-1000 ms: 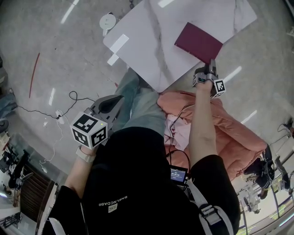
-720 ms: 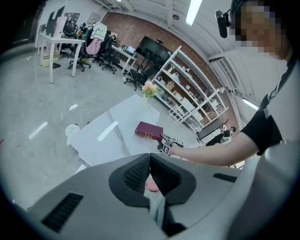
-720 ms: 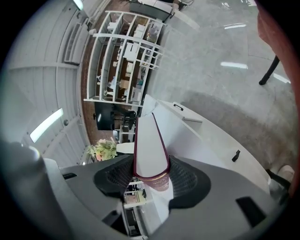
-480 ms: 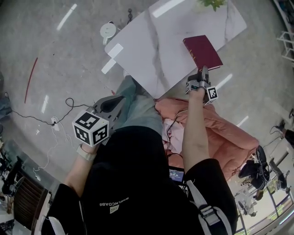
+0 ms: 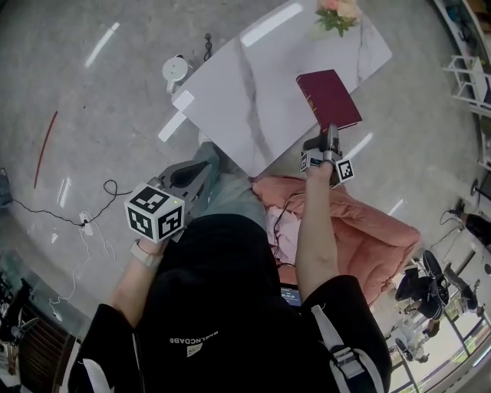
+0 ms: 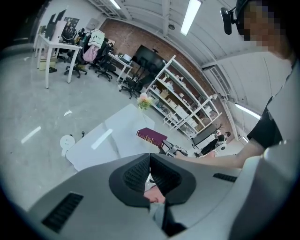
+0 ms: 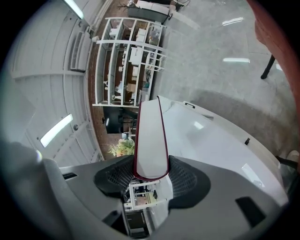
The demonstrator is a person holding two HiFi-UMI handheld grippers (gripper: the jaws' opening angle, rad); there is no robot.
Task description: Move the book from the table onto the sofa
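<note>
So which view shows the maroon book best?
The head view: the book shows its whole maroon cover there. The right gripper view shows only its page edge, clamped in the right gripper. The left gripper view shows it small and far off.

Head view: the camera sits above the person, facing steeply down. Shoulders and both arms fill the lower frame, and the table [image 5: 253, 100] lies farther off at the top.

Left gripper view: the camera rides the left gripper [image 6: 150, 174], aimed slightly downward across the room, with the table at middle distance.

Right gripper view: the camera rides the right gripper [image 7: 151, 174], rolled on its side, very near the book [image 7: 151, 136].

All three views share table, book and flowers [image 5: 337, 11]. Both gripper views share the shelves [image 6: 183, 101]. The left gripper view also takes in the right gripper.
</note>
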